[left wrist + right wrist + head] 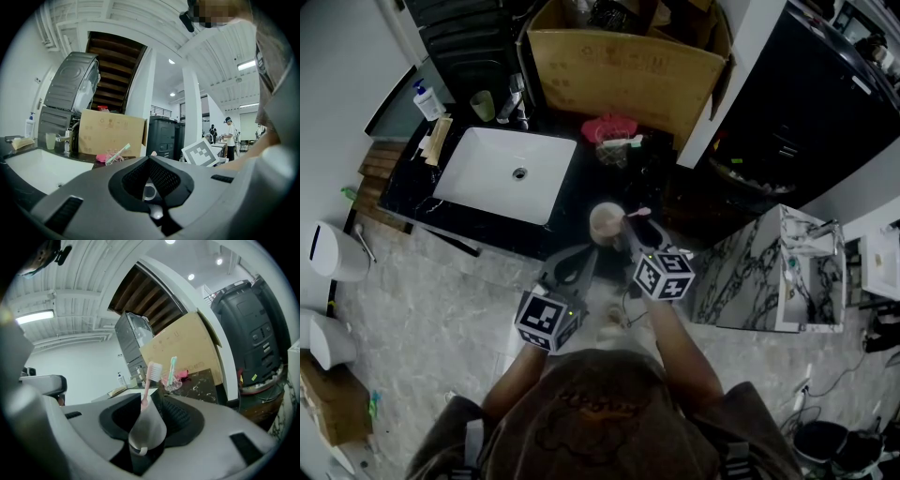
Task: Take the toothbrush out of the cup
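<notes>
A pale cup (606, 223) with a pink toothbrush (637, 215) in it is at the front edge of the black counter (572, 202). My right gripper (625, 232) is shut on the cup, which fills the gap between the jaws in the right gripper view (147, 426); the toothbrush (150, 376) stands upright out of it, bristles on top. My left gripper (571, 266) hovers lower left of the cup, apart from it. Its jaws meet at the tips (150, 158) with nothing between them.
A white sink (506, 173) with a faucet (517, 103) lies left of the cup. Behind are a clear glass with a green toothbrush and pink item (614, 141), a cardboard box (623, 66), a green cup (483, 105) and a soap bottle (426, 100). A marble-patterned unit (750, 272) stands right.
</notes>
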